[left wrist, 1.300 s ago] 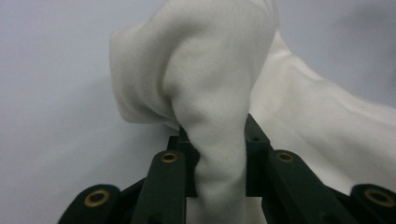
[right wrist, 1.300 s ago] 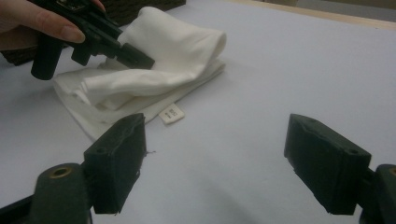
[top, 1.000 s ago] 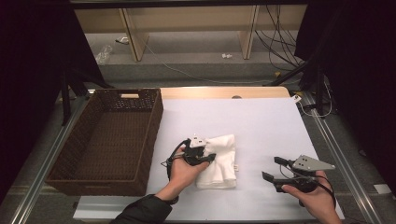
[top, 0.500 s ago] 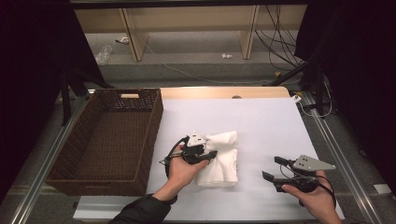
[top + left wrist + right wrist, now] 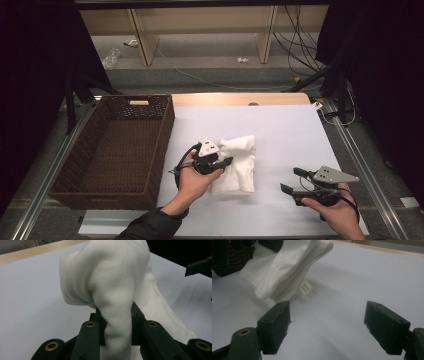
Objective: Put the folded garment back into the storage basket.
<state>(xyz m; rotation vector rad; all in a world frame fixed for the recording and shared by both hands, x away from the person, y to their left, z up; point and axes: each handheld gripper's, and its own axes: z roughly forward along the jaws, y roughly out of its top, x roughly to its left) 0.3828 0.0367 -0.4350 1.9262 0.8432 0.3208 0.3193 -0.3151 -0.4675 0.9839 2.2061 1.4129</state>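
The right gripper waits nearest, jaws spread and empty, above the desk. The left gripper is clenched on a fold of the white towel, lifting its edge at mid-desk. The pickup step seems in hand; next it likely swings left into the wicker basket, clearing the rim.

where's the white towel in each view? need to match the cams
High view: towel at table centre, right of the basket, its left edge in the left gripper.
Left gripper view: centre, a fold pinched between the jaws, bulging upward.
Right gripper view: top left, past the open jaws.
Shared landmark: the white sheet under it.
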